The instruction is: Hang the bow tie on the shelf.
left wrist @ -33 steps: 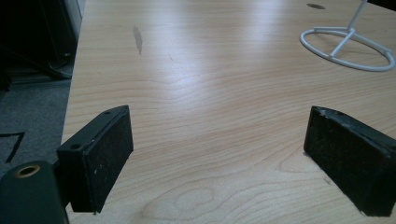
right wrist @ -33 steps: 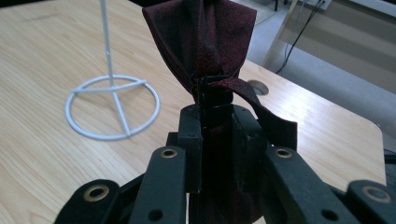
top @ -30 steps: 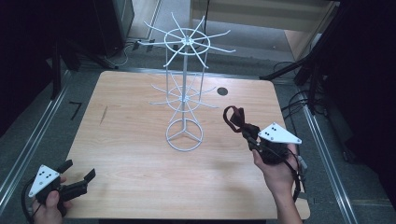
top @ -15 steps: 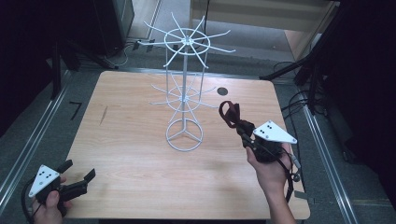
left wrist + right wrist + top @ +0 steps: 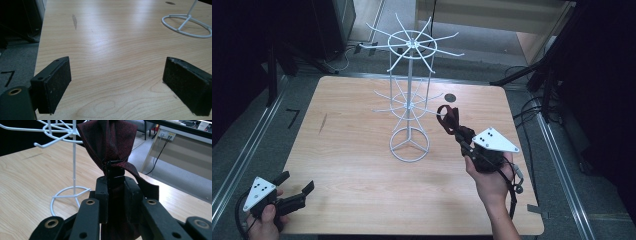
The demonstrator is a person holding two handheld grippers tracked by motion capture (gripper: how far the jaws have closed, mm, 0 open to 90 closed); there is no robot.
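Left gripper [image 5: 294, 196]: at 7 o'clock on the desk [image 5: 352, 165], jaws spread wide, nothing between them.
Rack [image 5: 410, 100]: white wire, upright at centre, hooks bare.
Strap [image 5: 451, 119]: dark red, just off a lower hook, at 3 o'clock from the rack.
Right gripper [image 5: 462, 140]: jaws clenched on the strap.
Progress: probably hanging; strap not yet on a hook.

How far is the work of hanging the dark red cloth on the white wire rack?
Picking up looks done: the right gripper is shut on the dark red cloth, raised beside the wire rack. Hanging remains: no hook carries it. The left gripper is open, idle at the table edge.
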